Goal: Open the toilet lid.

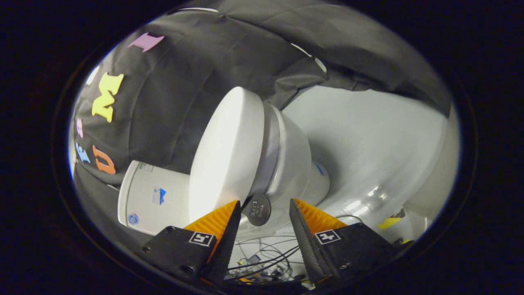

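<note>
Booth floor [368, 135], toilet lid [227, 151] beyond parted jaws

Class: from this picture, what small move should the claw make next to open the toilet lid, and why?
Probably ease forward until the dark round tab on the lid's front edge sits between the fingers, then close. The claw is open, its fingers either side of the tab but not pressing it, and the lid looks still down on the seat.

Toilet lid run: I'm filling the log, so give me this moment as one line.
claw: open, holding nothing | toilet lid: closed on seat, just ahead of fingers | round tab: between fingertips, ungripped
</note>
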`<state>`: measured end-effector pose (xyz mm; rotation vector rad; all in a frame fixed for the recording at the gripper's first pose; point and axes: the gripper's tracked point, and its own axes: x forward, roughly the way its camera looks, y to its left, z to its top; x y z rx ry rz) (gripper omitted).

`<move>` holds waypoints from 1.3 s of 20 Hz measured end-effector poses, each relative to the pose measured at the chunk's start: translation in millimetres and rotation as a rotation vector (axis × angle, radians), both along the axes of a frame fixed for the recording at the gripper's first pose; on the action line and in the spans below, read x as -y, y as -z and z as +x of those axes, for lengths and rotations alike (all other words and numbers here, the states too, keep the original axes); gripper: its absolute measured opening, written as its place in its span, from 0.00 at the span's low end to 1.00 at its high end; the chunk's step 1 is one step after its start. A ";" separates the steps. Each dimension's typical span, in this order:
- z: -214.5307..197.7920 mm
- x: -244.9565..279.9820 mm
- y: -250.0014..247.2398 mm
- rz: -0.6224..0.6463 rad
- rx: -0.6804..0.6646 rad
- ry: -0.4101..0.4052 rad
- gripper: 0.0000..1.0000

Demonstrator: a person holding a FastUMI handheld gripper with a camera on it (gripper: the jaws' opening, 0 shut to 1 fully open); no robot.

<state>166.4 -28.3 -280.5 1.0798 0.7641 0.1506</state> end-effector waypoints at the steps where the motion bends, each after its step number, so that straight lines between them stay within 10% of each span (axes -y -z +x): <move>1: 0.3 -0.2 0.2 0.022 -0.006 0.007 0.74; 18: 10.8 -10.9 -6.6 0.234 -0.058 0.026 0.12; 26: 11.9 -12.6 -10.3 0.325 -0.090 0.075 0.11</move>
